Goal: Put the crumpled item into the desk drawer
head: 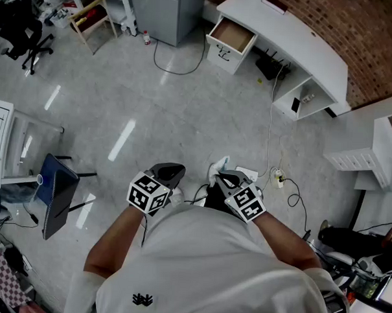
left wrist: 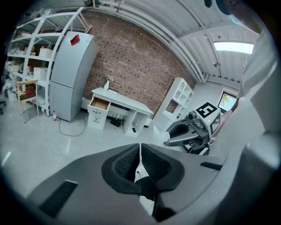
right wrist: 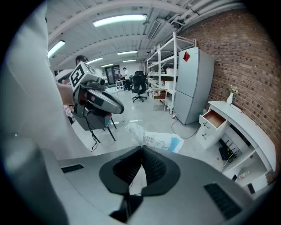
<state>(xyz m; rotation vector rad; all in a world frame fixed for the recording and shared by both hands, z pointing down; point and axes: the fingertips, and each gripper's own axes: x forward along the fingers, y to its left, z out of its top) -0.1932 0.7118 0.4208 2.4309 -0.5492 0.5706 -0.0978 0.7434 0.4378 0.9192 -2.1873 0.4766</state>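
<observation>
A crumpled white bag (right wrist: pixel 154 139) with a blue patch sticks out past my right gripper (right wrist: pixel 142 148), which is shut on it. In the head view that bag (head: pixel 219 168) shows just ahead of the right gripper (head: pixel 225 180), close in front of the person's body. My left gripper (head: pixel 171 173) is beside it, shut (left wrist: pixel 140 147) with nothing between the pads. The white desk (head: pixel 298 34) stands far off against the brick wall. Its top drawer (head: pixel 232 36) is pulled open and shows a bare brown bottom (right wrist: pixel 214 118); the drawer (left wrist: pixel 99 104) also shows in the left gripper view.
A grey fridge (head: pixel 160 11) stands left of the desk, with a black cable (head: pixel 177 67) looping on the floor before it. A power strip (head: pixel 279 179) and cords lie right of the grippers. A dark stand (head: pixel 55 192) is at left, a white shelf unit (head: pixel 361 160) at right.
</observation>
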